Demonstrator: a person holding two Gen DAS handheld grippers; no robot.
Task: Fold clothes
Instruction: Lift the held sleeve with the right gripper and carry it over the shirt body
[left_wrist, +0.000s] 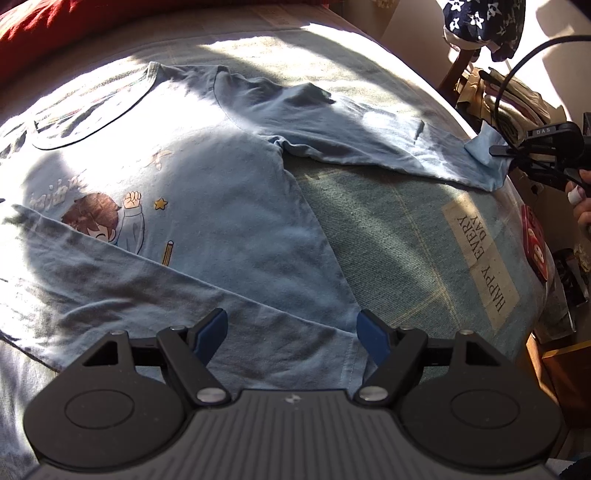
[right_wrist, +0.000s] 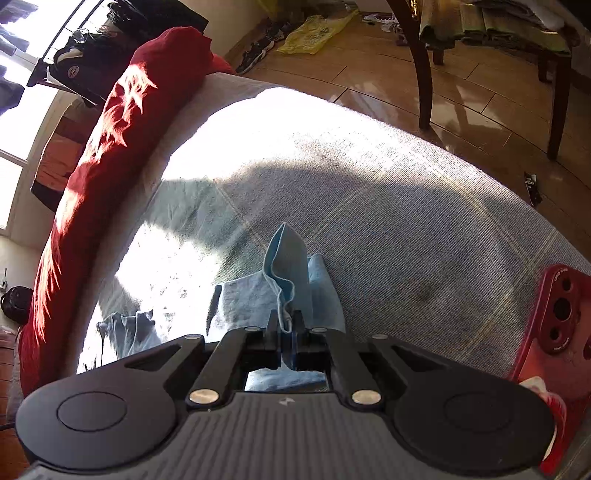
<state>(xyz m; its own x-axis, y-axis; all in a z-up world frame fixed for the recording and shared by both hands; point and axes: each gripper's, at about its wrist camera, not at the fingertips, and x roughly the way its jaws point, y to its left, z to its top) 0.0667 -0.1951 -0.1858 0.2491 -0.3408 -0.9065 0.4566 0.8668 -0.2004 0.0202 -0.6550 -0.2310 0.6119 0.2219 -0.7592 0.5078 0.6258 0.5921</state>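
Observation:
A light blue long-sleeved shirt with a cartoon print lies flat on a grey-green cushion. One sleeve is folded across its lower body. The other sleeve stretches right to the cushion's edge. My left gripper hovers open over the shirt's lower hem, nothing between its blue pads. At the far right my right gripper pinches that sleeve's cuff. In the right wrist view my right gripper is shut on the cuff, which stands up in a fold between the fingers.
A red blanket runs along the cushion's far side. A red phone case lies at the cushion's right edge. A label reading HAPPY EVERY DAY is sewn on the cushion. Wooden chair legs and tiled floor lie beyond.

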